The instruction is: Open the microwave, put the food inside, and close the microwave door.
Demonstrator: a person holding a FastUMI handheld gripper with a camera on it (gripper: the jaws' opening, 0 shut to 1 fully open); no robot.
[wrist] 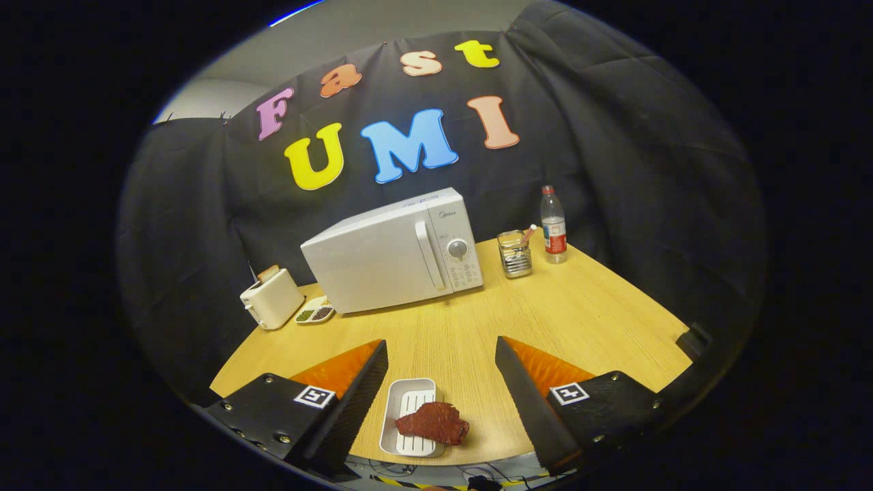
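While the gripper [441, 382] hangs above the near edge of the wooden table [580, 320], its two fingers stand wide apart with nothing pressed between them. Between the fingers, at the near edge of the table, lies a white ridged tray [407, 414]. A dark red slab of meat [434, 422] rests half on the tray's near right part and overhangs its right rim onto the table. Neither finger touches the tray or the meat.

Farther back, around the middle of the table, stands a white microwave [389, 256], turned at an angle. Its door [372, 262] is closed, with a vertical handle [425, 254] at the door's right side and a round dial [457, 248] on the control panel right of that.

Left of the microwave sits a white toaster [271, 299] with a slice of bread [267, 273] poking out of the top. Between the toaster and the microwave lies a small divided dish [314, 311] holding dark fillings. Right of the microwave stands a metal holder [515, 254] with a pinkish stick in it, and just right of that a clear plastic bottle [553, 226] with a red label, upright near the far edge
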